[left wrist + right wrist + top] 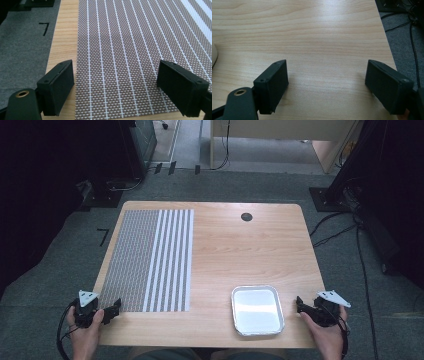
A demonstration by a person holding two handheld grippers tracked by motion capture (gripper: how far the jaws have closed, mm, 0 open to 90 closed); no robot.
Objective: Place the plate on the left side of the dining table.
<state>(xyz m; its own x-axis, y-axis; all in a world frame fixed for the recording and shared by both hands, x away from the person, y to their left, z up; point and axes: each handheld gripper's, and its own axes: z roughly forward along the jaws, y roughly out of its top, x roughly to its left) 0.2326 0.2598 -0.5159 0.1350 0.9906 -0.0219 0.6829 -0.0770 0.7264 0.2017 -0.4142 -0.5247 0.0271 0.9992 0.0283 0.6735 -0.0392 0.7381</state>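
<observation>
Wooden table holds 1 striped mat at left, 1 seemingly empty foil tray lower right; 2 grippers, left gripper and right gripper, jaws spread.

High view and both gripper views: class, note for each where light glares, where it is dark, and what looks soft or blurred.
High view: glare whitens the foil tray; the room's left and right edges are nearly black. Left gripper view: the woven mat is sharp, the near black fingers slightly soft. Right gripper view: a pale sheen lies on the wooden table; the near fingers are dark and soft.
</observation>
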